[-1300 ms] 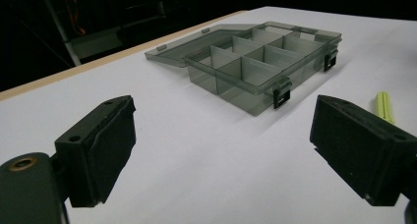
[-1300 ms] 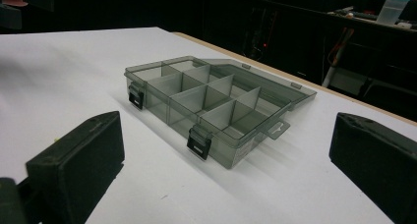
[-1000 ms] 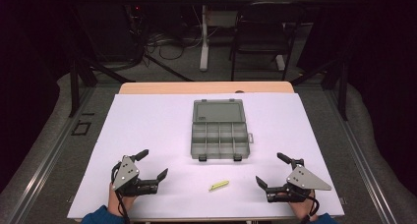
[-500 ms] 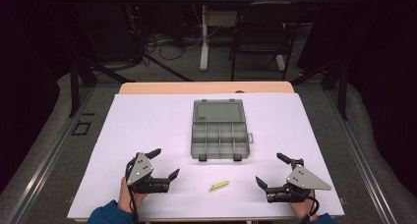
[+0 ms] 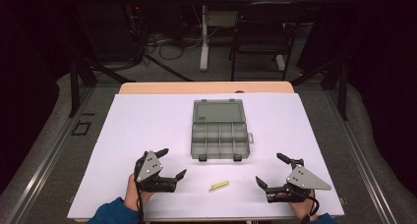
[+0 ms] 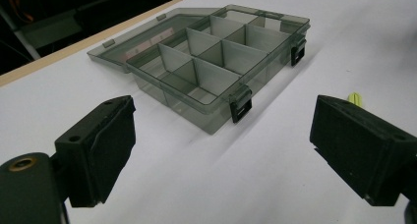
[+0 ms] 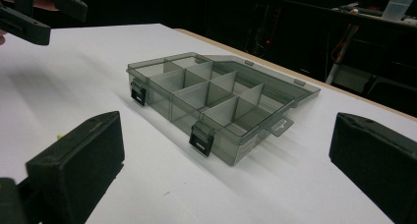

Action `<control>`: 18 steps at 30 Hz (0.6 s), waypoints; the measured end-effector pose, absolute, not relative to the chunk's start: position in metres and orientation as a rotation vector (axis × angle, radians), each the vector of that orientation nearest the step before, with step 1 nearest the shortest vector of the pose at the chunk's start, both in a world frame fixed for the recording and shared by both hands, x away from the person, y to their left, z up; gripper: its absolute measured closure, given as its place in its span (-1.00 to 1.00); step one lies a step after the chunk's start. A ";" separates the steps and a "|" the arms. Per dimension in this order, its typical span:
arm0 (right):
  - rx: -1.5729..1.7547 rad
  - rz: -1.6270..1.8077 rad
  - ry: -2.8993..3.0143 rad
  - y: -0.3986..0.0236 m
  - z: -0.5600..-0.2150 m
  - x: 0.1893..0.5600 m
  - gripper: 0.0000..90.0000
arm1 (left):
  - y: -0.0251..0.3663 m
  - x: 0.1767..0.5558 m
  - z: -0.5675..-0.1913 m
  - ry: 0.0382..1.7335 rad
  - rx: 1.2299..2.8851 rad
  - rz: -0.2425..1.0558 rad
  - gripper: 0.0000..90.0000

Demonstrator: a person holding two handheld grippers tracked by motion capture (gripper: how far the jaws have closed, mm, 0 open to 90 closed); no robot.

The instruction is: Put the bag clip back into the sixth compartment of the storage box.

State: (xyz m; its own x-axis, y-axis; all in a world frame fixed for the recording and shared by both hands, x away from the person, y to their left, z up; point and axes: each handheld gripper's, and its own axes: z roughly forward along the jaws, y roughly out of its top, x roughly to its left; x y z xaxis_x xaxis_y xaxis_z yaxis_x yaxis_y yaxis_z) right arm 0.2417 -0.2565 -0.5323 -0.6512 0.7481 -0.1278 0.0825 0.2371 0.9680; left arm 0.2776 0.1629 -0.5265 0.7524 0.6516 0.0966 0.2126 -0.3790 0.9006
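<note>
A smoky translucent plastic organiser box, lid flat open, sits mid-desk. A thin yellow-green stick lies near its front edge. Left claw and right claw both gape wide, empty; picking up the stick looks next.

Table surface: plain white, with a tan wooden edge at the far side. Compartment box: translucent smoke-grey, lid and dividers alike, with black latches. Small stick: yellow-green. Left gripper and right gripper: black, each with a light grey top plate. Sleeve: blue. Surroundings: dark.
</note>
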 end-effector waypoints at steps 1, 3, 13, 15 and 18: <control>0.758 1.450 1.921 -0.257 -0.532 0.242 -1.00 | 0.163 0.278 -0.527 0.657 1.944 0.548 -0.77; 0.757 1.450 1.922 -0.256 -0.532 0.242 -1.00 | 0.160 0.278 -0.526 0.652 1.954 0.543 -0.77; 0.760 1.448 1.928 -0.256 -0.533 0.242 -1.00 | 0.147 0.279 -0.525 0.633 1.983 0.528 -0.77; 0.760 1.447 1.928 -0.256 -0.533 0.242 -1.00 | 0.146 0.279 -0.525 0.631 1.989 0.526 -0.77; 0.760 1.447 1.930 -0.256 -0.533 0.242 -1.00 | 0.140 0.280 -0.523 0.618 2.011 0.530 -0.77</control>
State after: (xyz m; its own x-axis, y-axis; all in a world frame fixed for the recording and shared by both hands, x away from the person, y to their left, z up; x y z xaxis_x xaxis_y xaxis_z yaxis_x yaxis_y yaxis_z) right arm 0.2420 -0.2562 -0.5328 -0.6537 0.7462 -0.1259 0.0881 0.2403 0.9667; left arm 0.2797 0.1397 -0.5234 0.7800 0.6145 0.1188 0.2111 -0.4370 0.8743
